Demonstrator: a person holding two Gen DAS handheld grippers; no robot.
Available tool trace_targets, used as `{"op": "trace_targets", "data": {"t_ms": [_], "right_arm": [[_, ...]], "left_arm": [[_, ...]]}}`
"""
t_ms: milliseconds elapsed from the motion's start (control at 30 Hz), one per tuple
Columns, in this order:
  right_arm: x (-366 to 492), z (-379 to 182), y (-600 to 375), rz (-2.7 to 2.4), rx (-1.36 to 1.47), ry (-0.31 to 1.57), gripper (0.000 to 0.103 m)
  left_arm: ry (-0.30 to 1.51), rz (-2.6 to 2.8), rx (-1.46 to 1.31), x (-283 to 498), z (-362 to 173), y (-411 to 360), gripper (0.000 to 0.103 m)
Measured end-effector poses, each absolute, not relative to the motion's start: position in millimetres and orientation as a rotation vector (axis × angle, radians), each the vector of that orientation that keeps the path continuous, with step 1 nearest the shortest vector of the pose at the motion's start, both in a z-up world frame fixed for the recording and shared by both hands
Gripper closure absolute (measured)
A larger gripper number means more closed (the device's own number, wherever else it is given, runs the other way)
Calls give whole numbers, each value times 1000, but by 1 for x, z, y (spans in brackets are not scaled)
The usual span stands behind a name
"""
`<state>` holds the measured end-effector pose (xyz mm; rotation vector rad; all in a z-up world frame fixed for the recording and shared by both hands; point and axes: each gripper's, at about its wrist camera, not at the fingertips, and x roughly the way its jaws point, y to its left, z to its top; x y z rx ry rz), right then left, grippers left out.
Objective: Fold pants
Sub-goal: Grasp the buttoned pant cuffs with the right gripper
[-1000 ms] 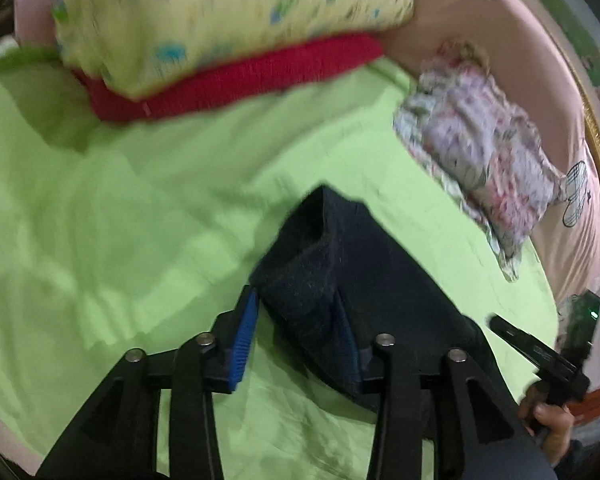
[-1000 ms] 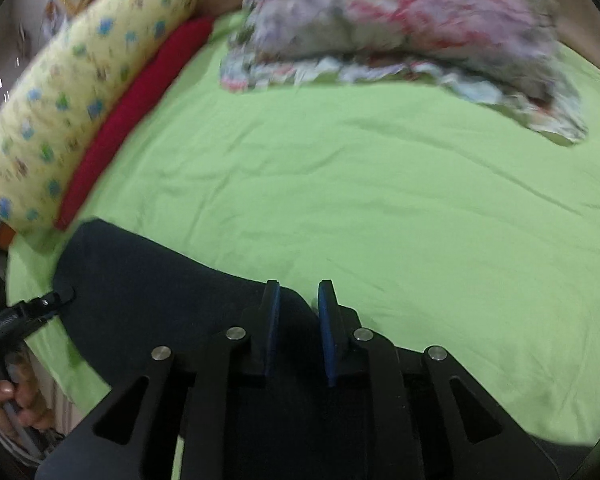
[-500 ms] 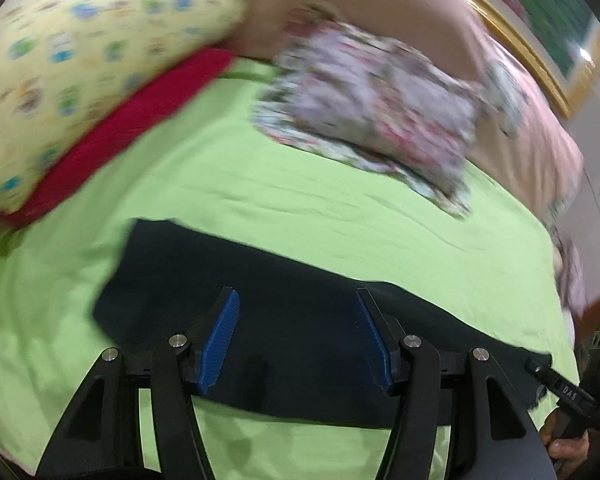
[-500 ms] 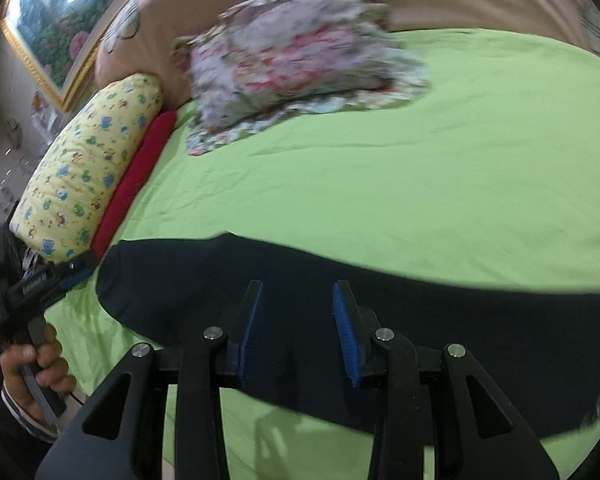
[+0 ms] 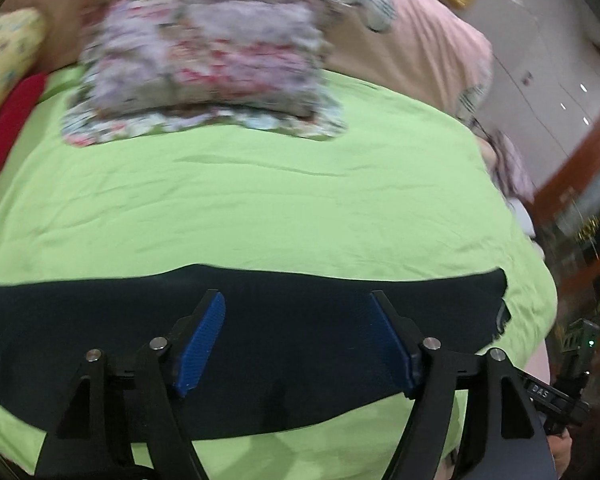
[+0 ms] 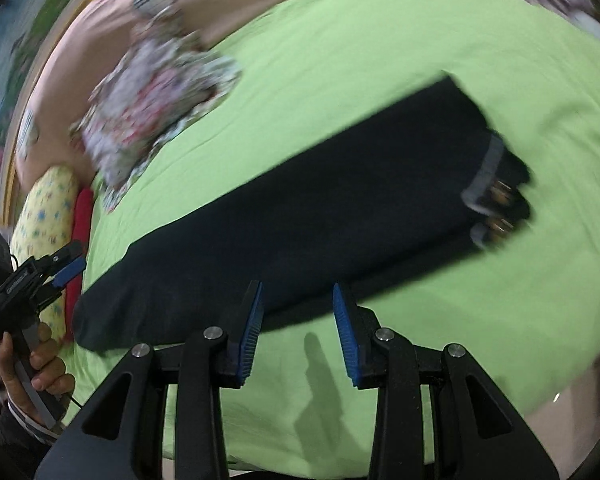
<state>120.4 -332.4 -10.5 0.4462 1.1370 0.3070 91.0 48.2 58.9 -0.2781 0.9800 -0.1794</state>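
Dark navy pants (image 5: pixel 292 316) lie flat as one long strip across the near part of a green bed sheet (image 5: pixel 260 200). In the right wrist view the pants (image 6: pixel 300 208) run diagonally, with the waistband end at the right. My left gripper (image 5: pixel 296 316) is open and empty, raised over the middle of the strip. My right gripper (image 6: pixel 298 300) is open and empty, just above the near edge of the pants. The left gripper also shows in the right wrist view (image 6: pixel 66 266), held by a hand at the pants' left end.
A floral pillow (image 5: pixel 204 60) lies at the head of the bed. A yellow bolster (image 5: pixel 8 52) with a red cushion (image 5: pixel 8 120) sits at the left. A pink headboard cushion (image 5: pixel 412 36) is behind. The bed's near edge drops off below the pants.
Both grippers let go of the pants and opened. They pulled back and up. The pants, bunched at the left gripper before, now lie spread flat as a long strip.
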Motion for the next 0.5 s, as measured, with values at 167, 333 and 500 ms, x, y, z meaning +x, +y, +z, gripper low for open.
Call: {"op": "trace_targets", "data": {"t_ms": [167, 333, 500], "right_arm": [[112, -20, -362, 199, 524, 1137, 66], [108, -24, -382, 132, 575, 1123, 66], [108, -32, -401, 77, 648, 1111, 66]], "left_arm": [[1014, -271, -217, 103, 58, 11, 27], [1047, -341, -150, 114, 56, -22, 26], [1081, -408, -75, 126, 52, -50, 26]]}}
